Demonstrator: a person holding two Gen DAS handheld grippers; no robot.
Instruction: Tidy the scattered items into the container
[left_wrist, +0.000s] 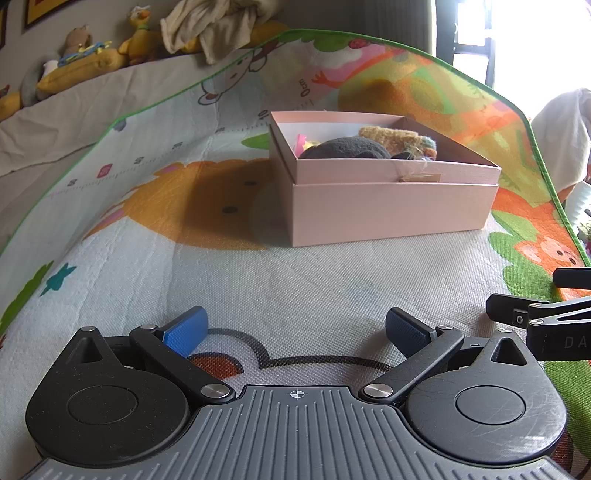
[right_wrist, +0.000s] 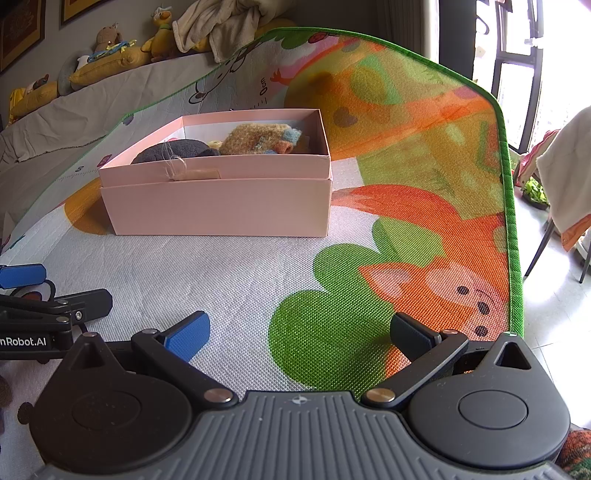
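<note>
Pink box (left_wrist: 384, 206) long axis L-R on mat (left_wrist: 295, 280), both grippers (left_wrist: 295, 332) (right_wrist: 297, 334) wide open, empty

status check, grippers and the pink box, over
Left gripper open, empty. Right gripper open, empty. Pink box on play mat, dark and tan soft items inside. Nothing between grippers and box.

"nRobot.AI" on left gripper (right_wrist: 22, 277) body; "0cm" on play mat (right_wrist: 258, 266) ruler.

We see a pink box (left_wrist: 388, 210), open and seated in its lid, on the play mat, holding a dark grey plush (left_wrist: 343, 149) beside a tan knitted one (left_wrist: 395, 138).
</note>
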